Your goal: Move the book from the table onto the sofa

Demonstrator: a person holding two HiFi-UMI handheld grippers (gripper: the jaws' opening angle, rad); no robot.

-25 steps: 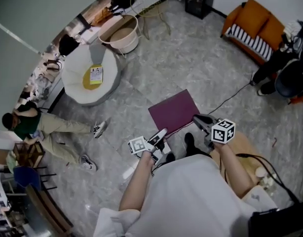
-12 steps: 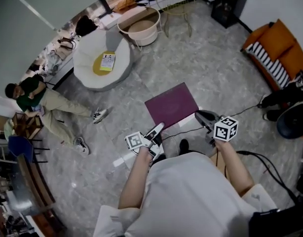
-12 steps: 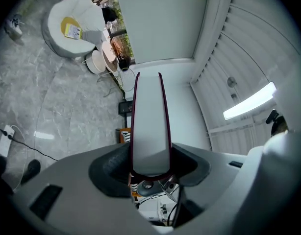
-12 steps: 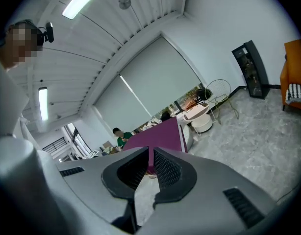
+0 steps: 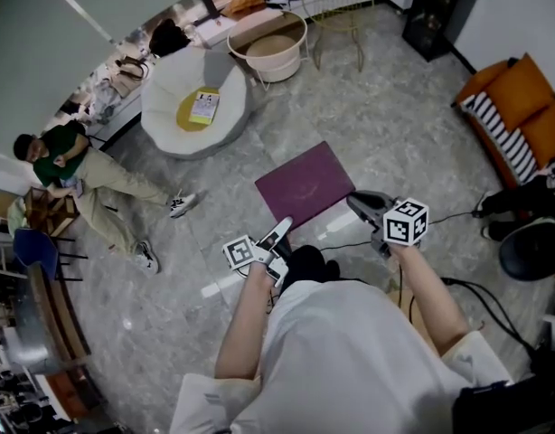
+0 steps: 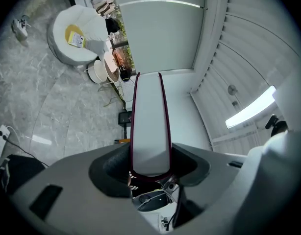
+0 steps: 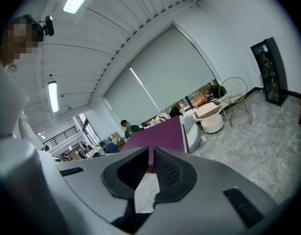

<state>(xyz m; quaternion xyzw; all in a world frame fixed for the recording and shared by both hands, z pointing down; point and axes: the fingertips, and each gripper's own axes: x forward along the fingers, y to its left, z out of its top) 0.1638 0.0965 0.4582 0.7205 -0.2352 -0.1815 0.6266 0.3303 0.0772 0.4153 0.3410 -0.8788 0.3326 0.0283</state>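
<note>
A maroon book (image 5: 305, 183) hangs flat above the grey floor, carried between both grippers. My left gripper (image 5: 279, 235) is shut on its near left edge. In the left gripper view the book (image 6: 150, 126) shows edge on, white pages between maroon covers, filling the gap of that gripper (image 6: 150, 156). My right gripper (image 5: 361, 204) is shut on the near right edge, and the right gripper view shows this gripper (image 7: 150, 163) pinching the cover (image 7: 163, 136) thinly. An orange sofa (image 5: 517, 111) with a striped cushion stands at the right edge.
A white round seat (image 5: 192, 107) holding a yellow cushion and a booklet stands far left. A person (image 5: 88, 174) sits on the floor at the left. A beige basket (image 5: 268, 48), a wire chair (image 5: 336, 7) and a black cabinet (image 5: 440, 7) line the far wall. Cables cross the floor.
The book stays held by both grippers. The whole view has shifted: the white seat and basket moved rightward in the picture, and the orange sofa slid toward the right edge.
</note>
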